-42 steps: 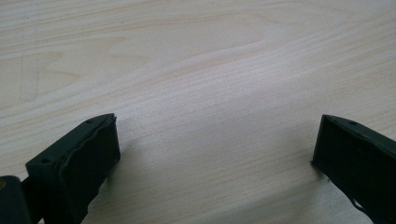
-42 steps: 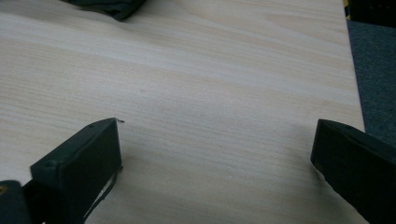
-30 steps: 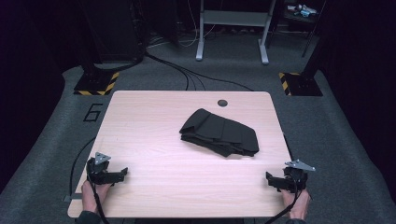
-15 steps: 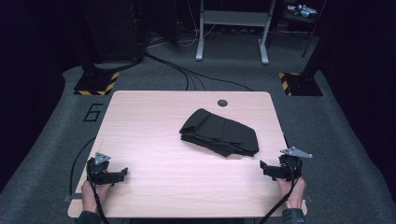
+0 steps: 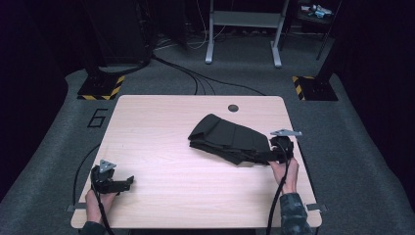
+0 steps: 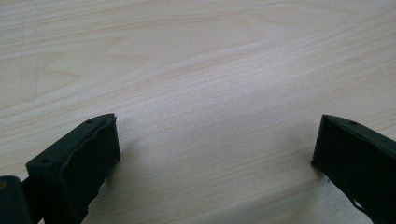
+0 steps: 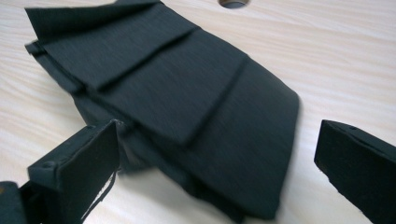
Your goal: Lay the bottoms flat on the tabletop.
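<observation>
Folded black garment (image 5: 230, 139) lies on the right half of the wooden table (image 5: 161, 132), several layers stacked with stepped edges; seen close in the right gripper view (image 7: 187, 98), its near corner lies between the two jaws. A round cable hole (image 5: 233, 107) sits in the tabletop just beyond the garment's far end.

Right gripper (image 5: 274, 152): at the garment's right-hand near edge, jaws apart, one either side of the folded corner, nothing clamped. Whether the lower pad already touches the cloth cannot be told. The right hand (image 5: 285, 171) holds it from behind.

Left gripper (image 5: 120, 183): near the table's front-left corner, well apart from the garment, jaws wide apart over bare wood (image 6: 210, 93), holding nothing.

Step in hand, as judged: approach to a first grasp on the garment's edge, right side leading. Next move calls for sliding the jaws further over the layered edge, then closing on the intended layer only; taking the whole stack would drag the pile rather than open it. Left gripper would need to travel across to help.
</observation>
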A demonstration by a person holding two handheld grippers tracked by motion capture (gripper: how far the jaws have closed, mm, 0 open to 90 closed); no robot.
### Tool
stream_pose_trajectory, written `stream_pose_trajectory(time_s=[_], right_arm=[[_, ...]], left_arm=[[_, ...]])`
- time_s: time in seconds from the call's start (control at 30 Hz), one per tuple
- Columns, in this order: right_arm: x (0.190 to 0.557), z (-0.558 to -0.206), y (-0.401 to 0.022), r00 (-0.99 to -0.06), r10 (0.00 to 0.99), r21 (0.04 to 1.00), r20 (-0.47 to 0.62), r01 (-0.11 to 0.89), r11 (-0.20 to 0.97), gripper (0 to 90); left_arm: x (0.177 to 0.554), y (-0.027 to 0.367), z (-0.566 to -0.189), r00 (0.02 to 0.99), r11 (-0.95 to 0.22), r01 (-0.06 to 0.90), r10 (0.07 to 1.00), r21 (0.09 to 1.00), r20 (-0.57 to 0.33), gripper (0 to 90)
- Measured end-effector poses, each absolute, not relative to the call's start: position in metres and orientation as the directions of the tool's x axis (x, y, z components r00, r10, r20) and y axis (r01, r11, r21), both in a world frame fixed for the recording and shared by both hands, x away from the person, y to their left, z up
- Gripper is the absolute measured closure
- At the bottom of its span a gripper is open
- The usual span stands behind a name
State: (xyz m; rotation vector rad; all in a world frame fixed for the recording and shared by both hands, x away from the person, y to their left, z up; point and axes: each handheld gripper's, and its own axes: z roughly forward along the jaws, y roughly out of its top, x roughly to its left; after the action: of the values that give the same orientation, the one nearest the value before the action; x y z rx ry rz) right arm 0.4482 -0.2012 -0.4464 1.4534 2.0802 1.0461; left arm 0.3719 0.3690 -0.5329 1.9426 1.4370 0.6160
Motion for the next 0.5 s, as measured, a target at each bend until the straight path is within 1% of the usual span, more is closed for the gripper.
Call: stream_pose_trajectory(time_s=[0.03,0.07,0.1,0.13,0.2,0.3,0.37,0.43,0.5], right_arm=[[0.448,-0.446,-0.201,-0.383,0.919,0.76,0.095,0.624,0.182,0.0],[0.461,-0.447,-0.191,-0.402,0.911,0.754,0.094,0.626,0.198,0.0],[0.461,-0.447,-0.191,-0.402,0.911,0.754,0.094,0.626,0.198,0.0],[0.472,-0.45,-0.181,-0.413,0.906,0.746,0.091,0.631,0.213,0.0],[0.477,-0.452,-0.176,-0.422,0.902,0.74,0.091,0.634,0.222,0.0],[0.497,-0.463,-0.161,-0.423,0.901,0.719,0.095,0.655,0.231,0.0],[0.506,-0.467,-0.154,-0.416,0.901,0.703,0.125,0.678,0.215,0.0],[0.509,-0.469,-0.152,-0.418,0.901,0.698,0.117,0.68,0.225,0.0],[0.518,-0.475,-0.147,-0.409,0.902,0.68,0.135,0.701,0.216,0.0]], left_arm=[[0.372,0.369,-0.533,0.293,-0.199,0.658,0.956,0.726,-0.004,0.3],[0.372,0.369,-0.533,0.293,-0.199,0.658,0.956,0.726,-0.004,0.3],[0.372,0.369,-0.533,0.293,-0.199,0.658,0.956,0.726,-0.003,0.3],[0.372,0.369,-0.533,0.293,-0.201,0.658,0.956,0.726,-0.001,0.4],[0.372,0.369,-0.533,0.293,-0.201,0.657,0.956,0.726,-0.001,0.4],[0.372,0.369,-0.533,0.293,-0.199,0.658,0.956,0.726,-0.004,0.4],[0.372,0.369,-0.533,0.294,-0.199,0.658,0.956,0.726,-0.005,0.4],[0.372,0.369,-0.533,0.294,-0.199,0.658,0.956,0.726,-0.005,0.4],[0.372,0.369,-0.533,0.294,-0.199,0.658,0.956,0.726,-0.005,0.4]])
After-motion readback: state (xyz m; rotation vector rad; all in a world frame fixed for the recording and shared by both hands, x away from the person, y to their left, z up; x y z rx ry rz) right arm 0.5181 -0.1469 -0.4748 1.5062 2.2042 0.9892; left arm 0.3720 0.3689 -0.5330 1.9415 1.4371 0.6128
